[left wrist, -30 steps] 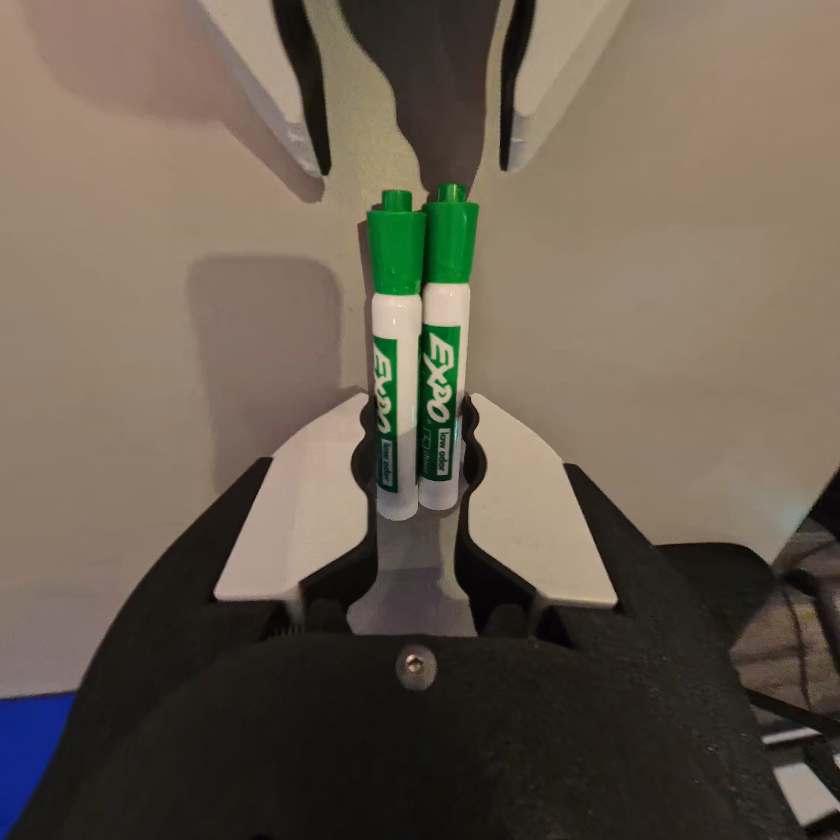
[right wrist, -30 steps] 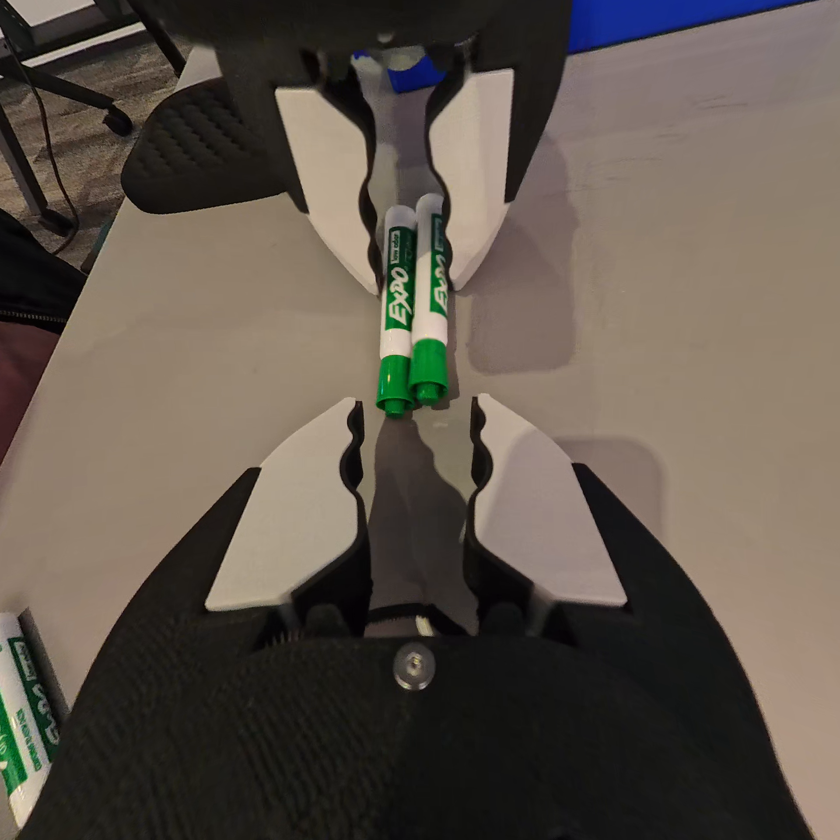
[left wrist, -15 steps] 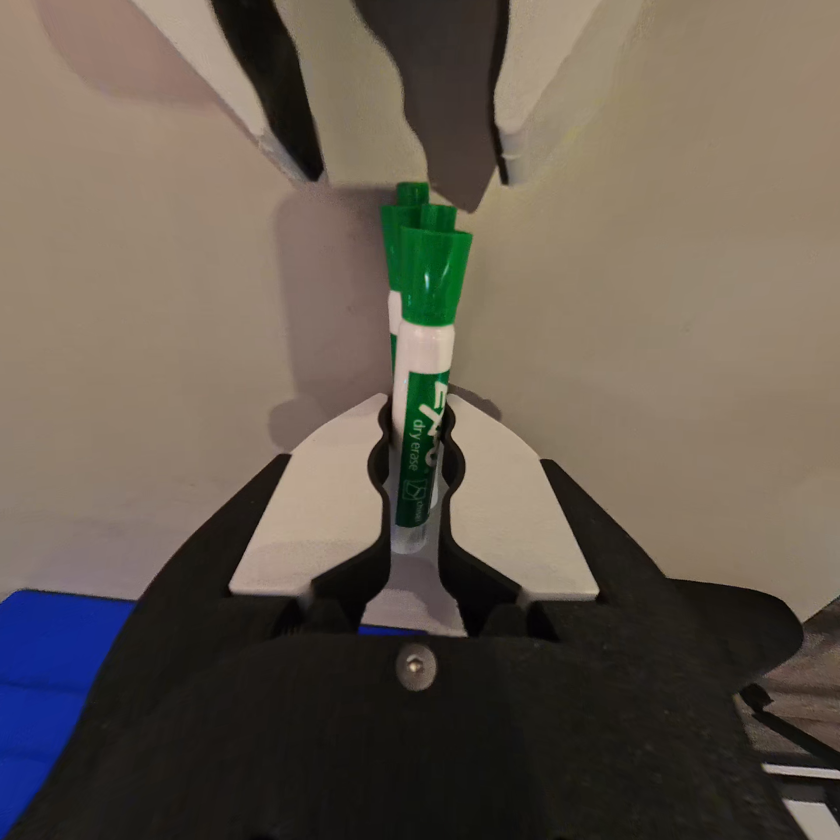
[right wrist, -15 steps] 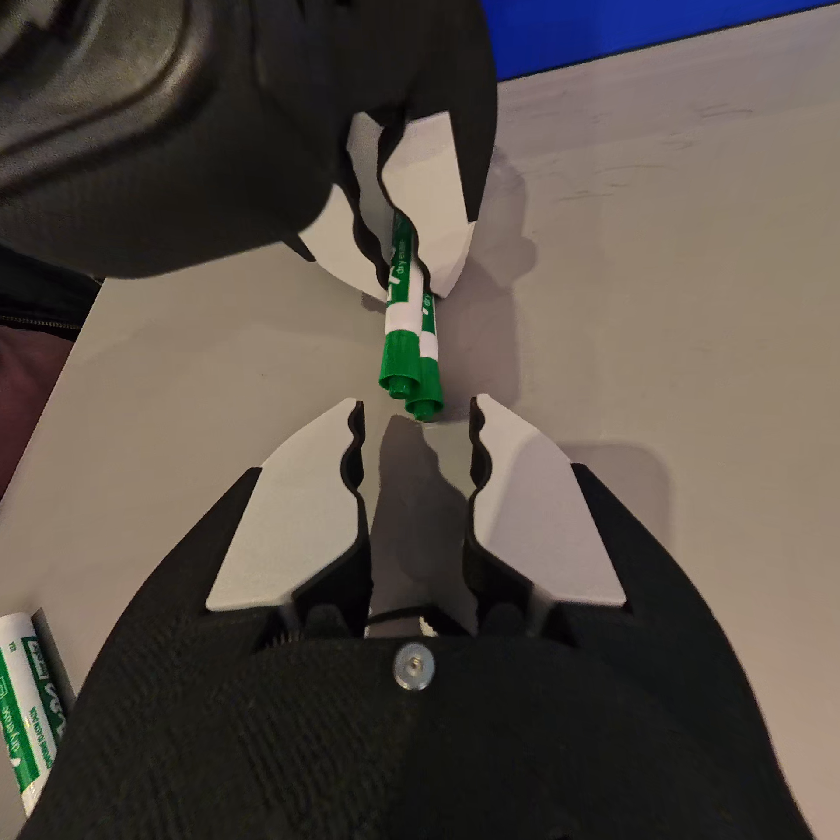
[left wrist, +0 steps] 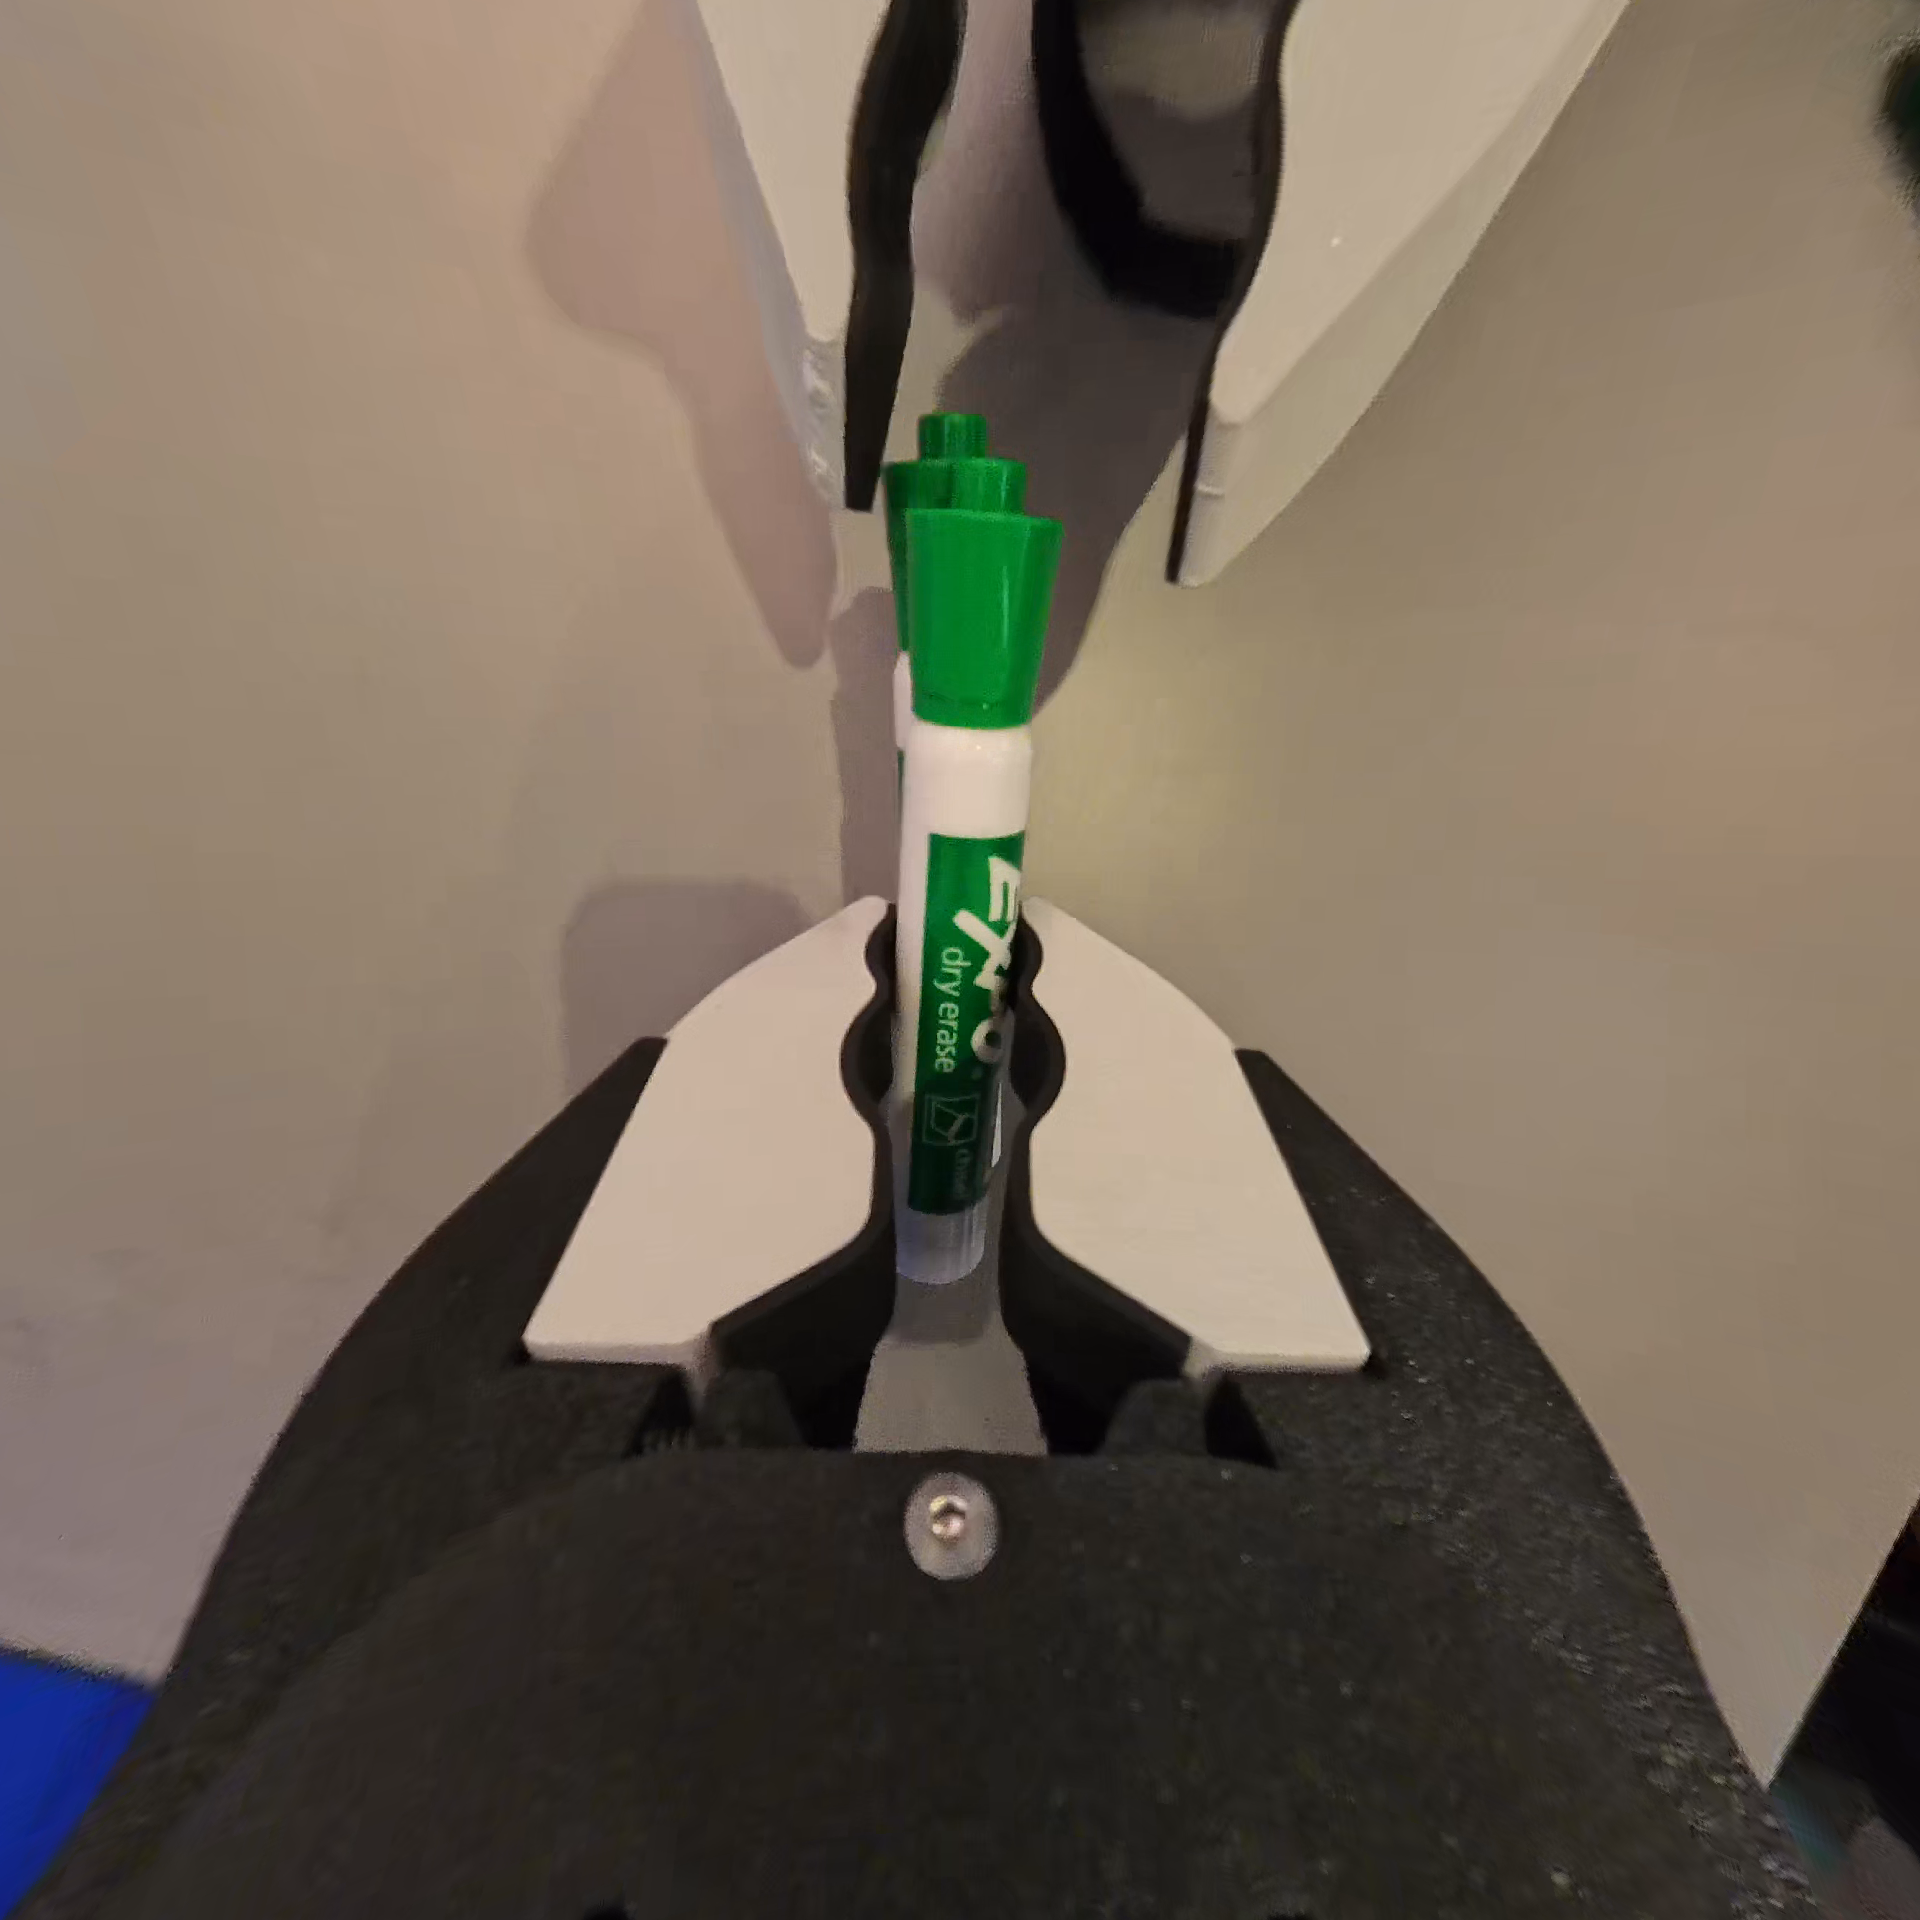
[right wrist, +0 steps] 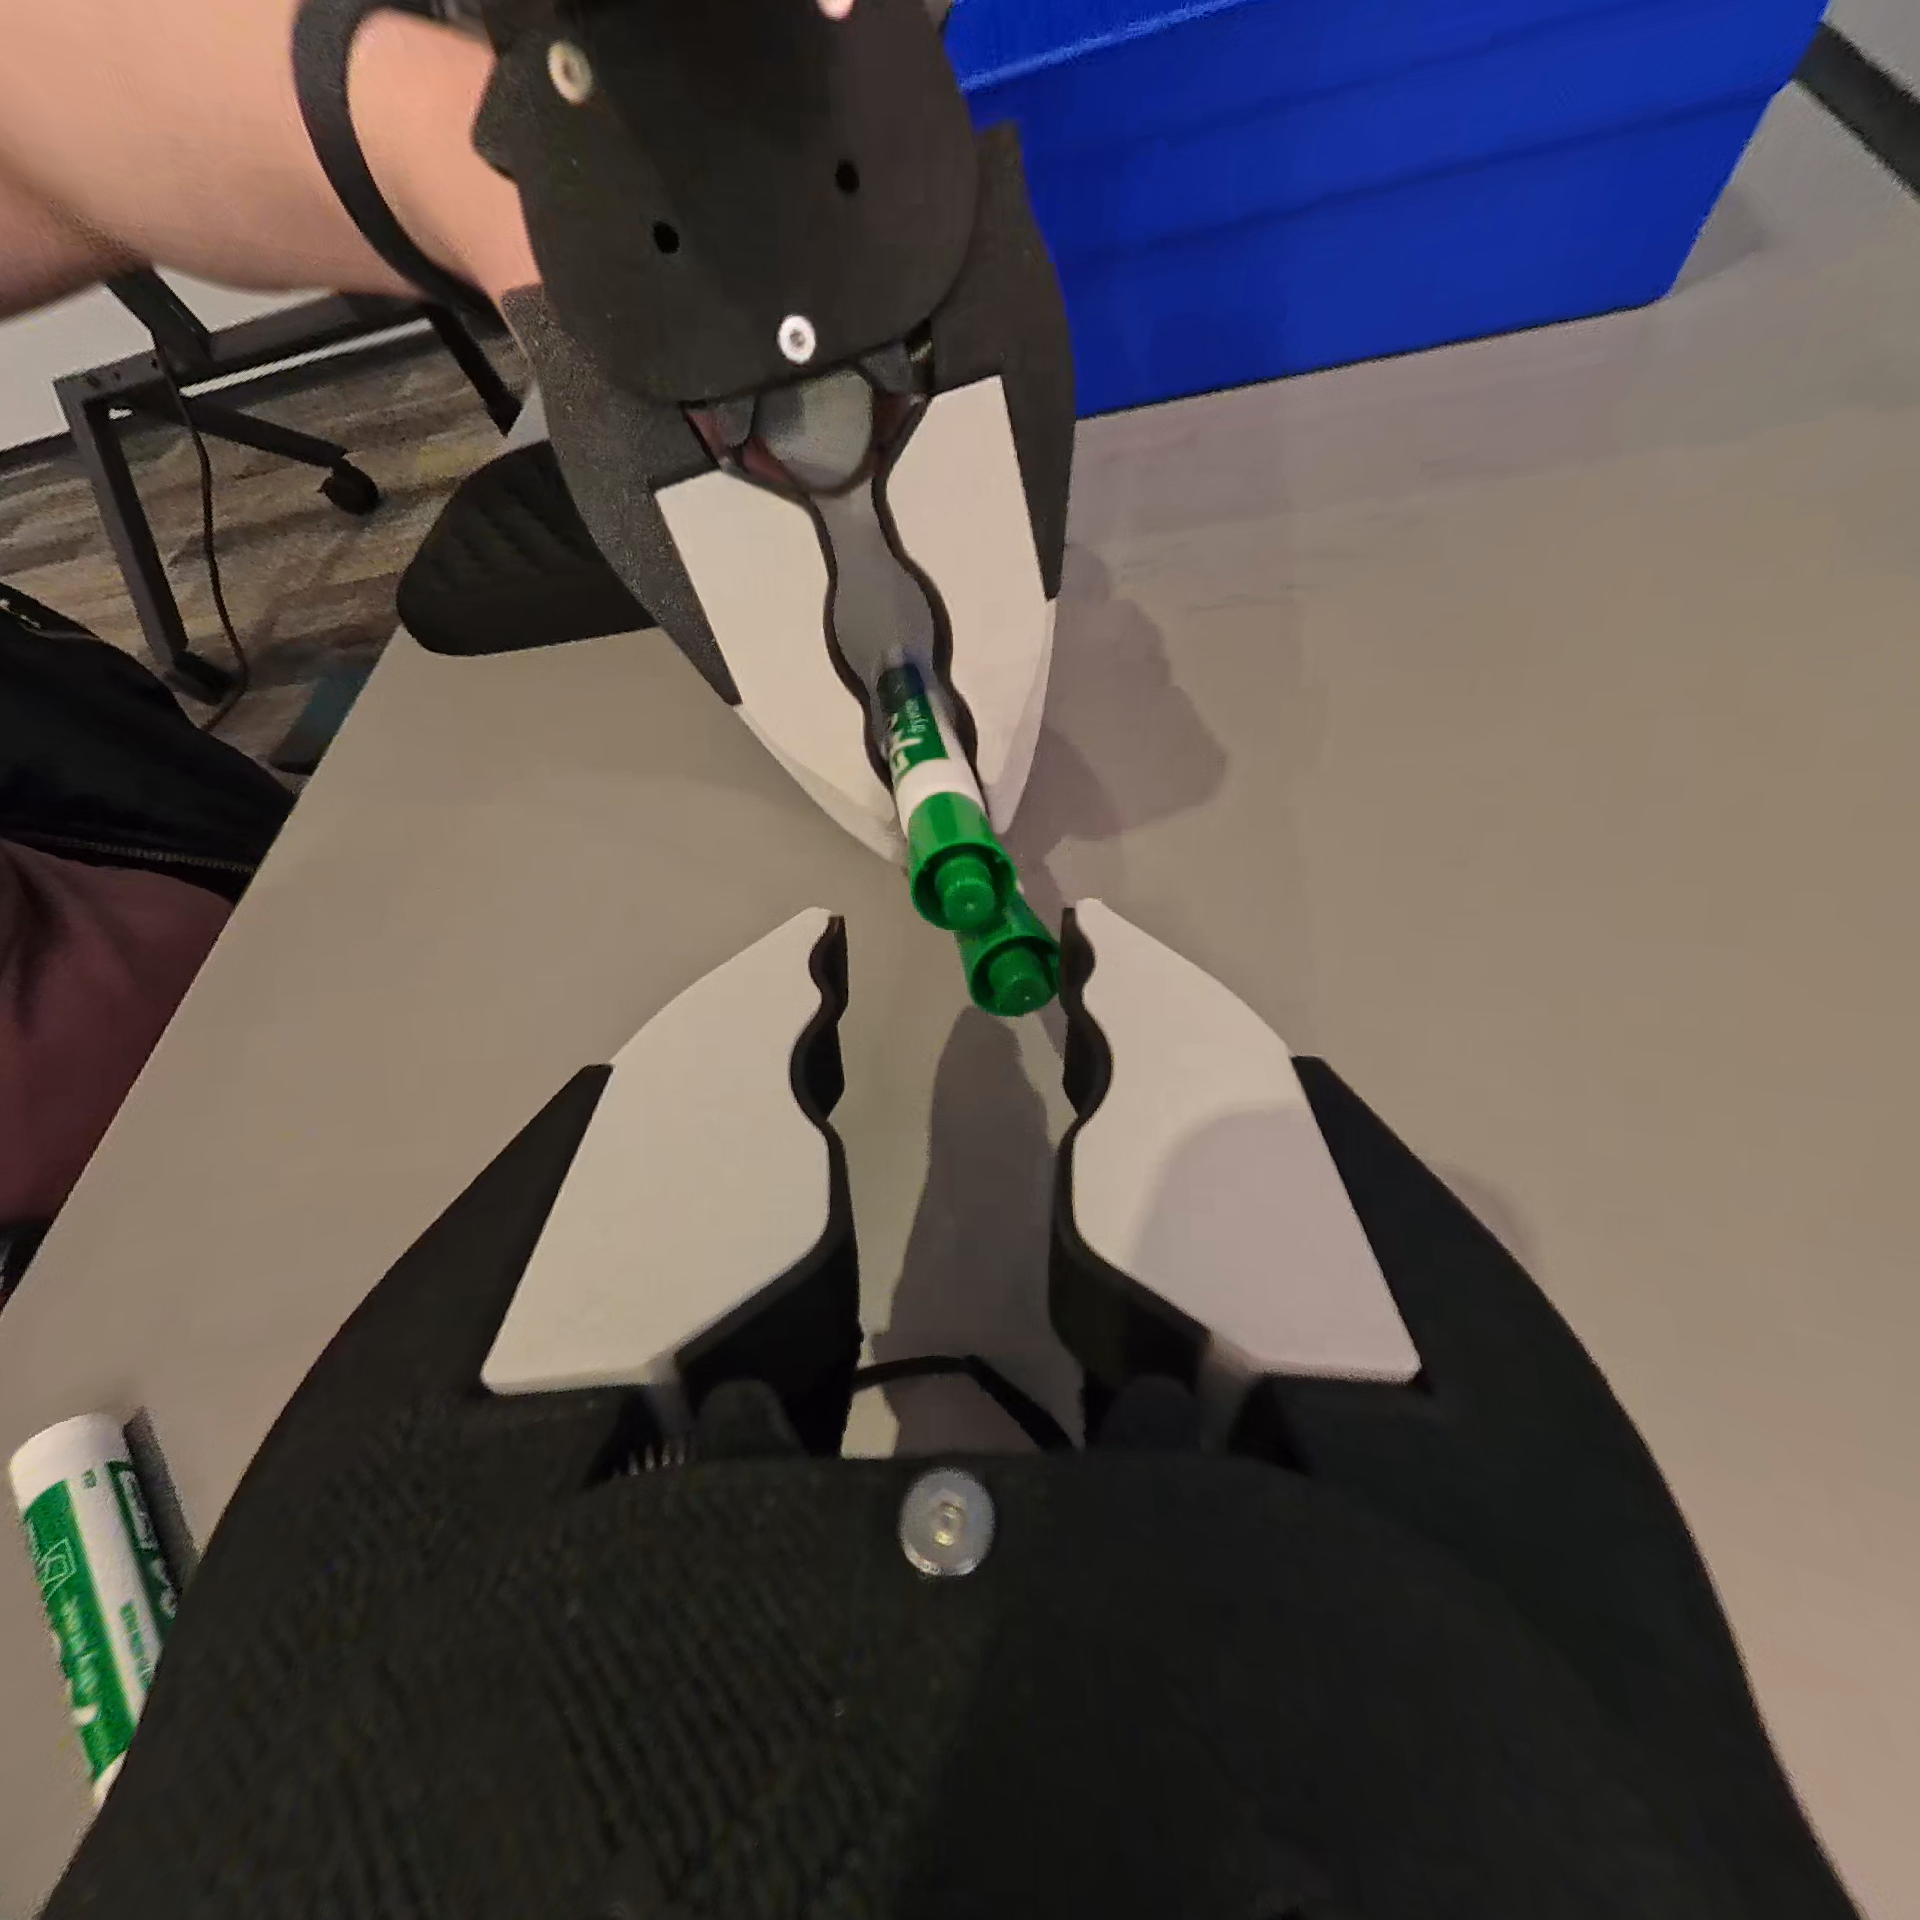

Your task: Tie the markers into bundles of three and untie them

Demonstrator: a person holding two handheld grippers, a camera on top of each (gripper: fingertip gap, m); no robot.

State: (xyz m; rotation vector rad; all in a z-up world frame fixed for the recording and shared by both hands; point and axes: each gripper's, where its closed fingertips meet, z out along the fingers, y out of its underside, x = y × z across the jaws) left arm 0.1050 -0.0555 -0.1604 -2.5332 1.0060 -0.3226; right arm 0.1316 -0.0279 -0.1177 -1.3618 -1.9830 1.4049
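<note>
Markers point(left wrist: 966, 831), green-capped, two: clamped by their barrels between the jaws of the left gripper point(left wrist: 961, 935), caps projecting forward toward the right gripper point(right wrist: 951, 935). Changed within the last second: pair turned from side by side to stacked one over the other and raised off the table point(right wrist: 1455, 727). Right gripper: jaws released, spread; lower cap point(right wrist: 1013, 971) just inside its tips. Third marker point(right wrist: 88, 1579): well outside both jaws. Judgement: bundle still one short, no tie seen.
</note>
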